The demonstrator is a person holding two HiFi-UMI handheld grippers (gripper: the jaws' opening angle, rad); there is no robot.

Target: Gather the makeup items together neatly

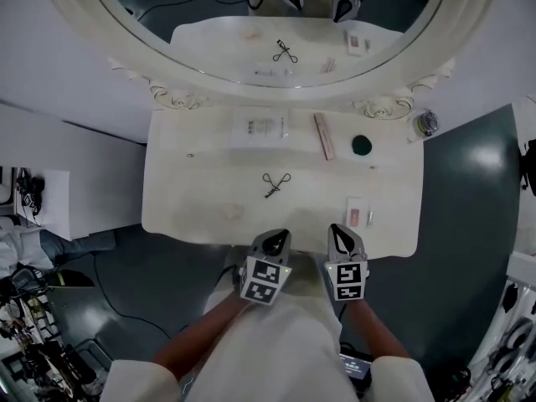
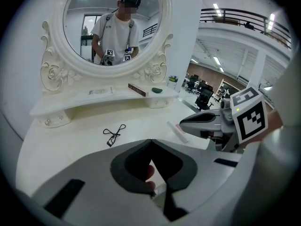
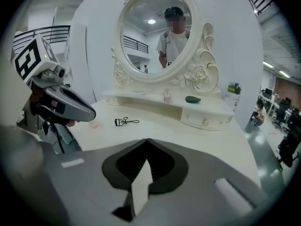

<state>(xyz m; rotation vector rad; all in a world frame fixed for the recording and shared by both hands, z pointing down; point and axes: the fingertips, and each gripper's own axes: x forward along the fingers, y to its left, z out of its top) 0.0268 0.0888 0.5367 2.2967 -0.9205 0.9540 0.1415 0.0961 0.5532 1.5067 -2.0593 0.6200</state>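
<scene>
Both grey grippers, left point(image 1: 275, 237) and right point(image 1: 339, 231), are closed over the white dressing table's point(image 1: 193, 199) near edge; a black metal eyelash curler point(image 1: 275, 183) lies mid-table.

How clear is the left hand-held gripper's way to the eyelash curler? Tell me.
Probably clear, yes: only bare tabletop lies between the left hand-held gripper and the eyelash curler straight ahead of it.

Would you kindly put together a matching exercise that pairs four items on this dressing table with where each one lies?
Things: 1 eyelash curler; 2 dark green item; 3 pink-and-white packet; 4 long brown box.
Places: A raised shelf, toward its right end; B middle of the tabletop; C shelf, just right of the white box; D tabletop, front right.
Pairs: 1-B; 2-A; 3-D; 4-C.
</scene>
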